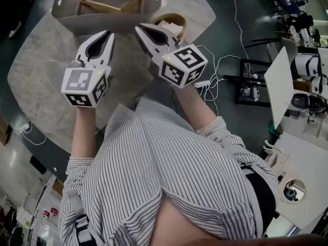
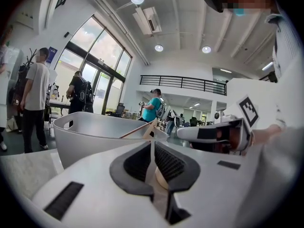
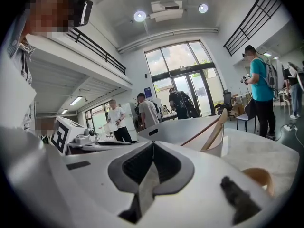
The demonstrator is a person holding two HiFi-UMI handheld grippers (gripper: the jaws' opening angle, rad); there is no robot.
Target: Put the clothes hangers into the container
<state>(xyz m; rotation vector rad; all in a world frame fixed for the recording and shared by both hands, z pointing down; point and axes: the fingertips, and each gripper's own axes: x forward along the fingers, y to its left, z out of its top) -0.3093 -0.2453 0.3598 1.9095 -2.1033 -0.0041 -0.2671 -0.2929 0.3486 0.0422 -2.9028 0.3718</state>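
Note:
A grey container [image 1: 102, 18] stands at the table's far edge, and wooden clothes hangers [image 1: 123, 3] lie inside it. My left gripper [image 1: 108, 34] hovers over the table just in front of the container, shut and empty. Right beside it my right gripper [image 1: 139, 28] is also shut with nothing held. In the left gripper view its jaws [image 2: 152, 143] meet at the tips, with the container [image 2: 90, 137] and a hanger [image 2: 141, 130] beyond them. In the right gripper view the shut jaws [image 3: 153, 144] point past the container [image 3: 190, 129], where hangers [image 3: 214, 127] stick out.
The round pale table [image 1: 51, 70] carries a tan round object [image 1: 173, 20] beside the container. White cables and a power strip [image 1: 202, 83] lie on the dark floor to the right, near white benches [image 1: 302, 152]. Several people stand in the hall behind.

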